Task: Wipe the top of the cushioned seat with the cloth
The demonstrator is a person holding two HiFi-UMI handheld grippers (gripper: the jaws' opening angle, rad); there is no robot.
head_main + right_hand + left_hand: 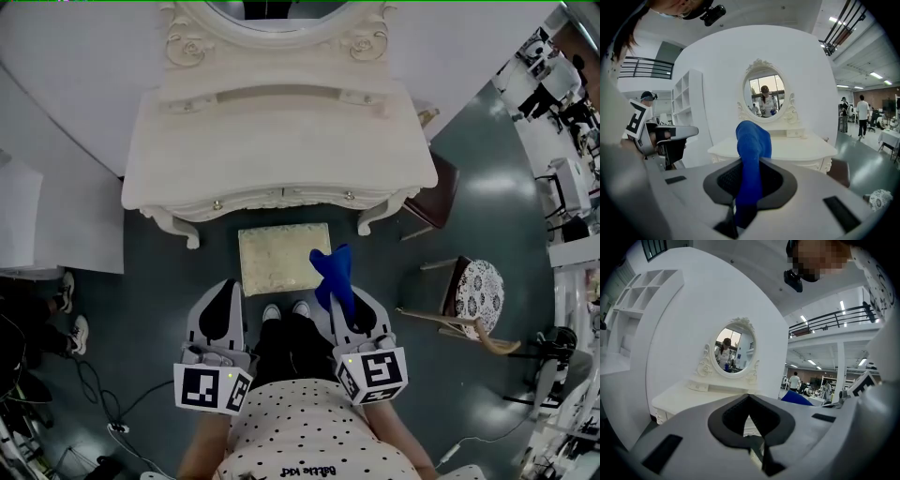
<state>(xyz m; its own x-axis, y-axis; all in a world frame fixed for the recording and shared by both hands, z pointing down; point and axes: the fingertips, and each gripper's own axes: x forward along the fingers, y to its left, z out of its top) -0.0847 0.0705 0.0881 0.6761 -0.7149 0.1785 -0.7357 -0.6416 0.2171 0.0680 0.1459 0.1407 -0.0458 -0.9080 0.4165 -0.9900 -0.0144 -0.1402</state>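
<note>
Cushioned seat (284, 258), cream square patterned pad, stands on floor at 6 o'clock of white ornate dressing table (281, 141). Wiping seemingly not begun. Right tongs (340, 296) clenched on blue cloth (333, 270), held over seat's 4 o'clock corner, likely ready for first stroke. Left tongs (228, 289) closed, empty, kept clear at seat's 8 o'clock.

Head view steeply down; gripper views seemingly level toward shared dressing table (281, 141)

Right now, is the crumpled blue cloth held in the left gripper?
No, the blue cloth sits clamped in the right gripper, while the left gripper holds nothing.
</note>
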